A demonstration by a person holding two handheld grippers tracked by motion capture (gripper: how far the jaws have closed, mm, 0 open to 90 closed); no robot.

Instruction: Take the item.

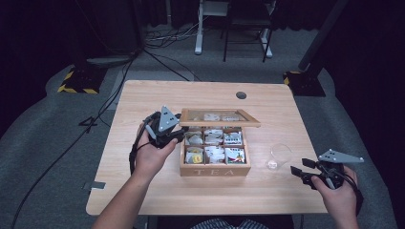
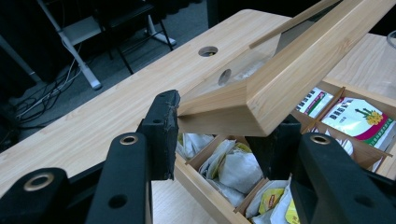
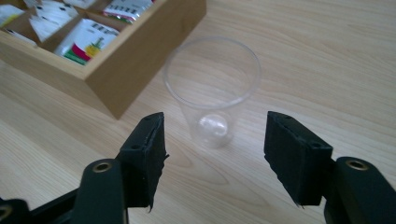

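Observation:
A wooden tea box [image 1: 215, 170] marked TEA stands mid-table, its compartments holding several tea bags [image 2: 233, 168]. Its glass-paned lid [image 1: 219, 118] is raised to about level. My left gripper [image 1: 181, 133] is shut on the lid's left front corner [image 2: 224, 112], one black pad on each side of the wood. A clear plastic cup [image 1: 278, 156] stands upright and empty just right of the box. My right gripper [image 1: 300, 168] hovers open to the cup's right, near the table's front right edge. In the right gripper view the cup [image 3: 212, 88] stands ahead of the spread jaws [image 3: 215, 154], untouched.
A round cable hole [image 1: 241, 95] sits at the table's back right. Bare wood [image 1: 143, 95] surrounds the box. Beyond the table are floor cables [image 1: 162, 43], white desk legs [image 1: 198, 28] and two yellow-and-black stand bases [image 1: 79, 81].

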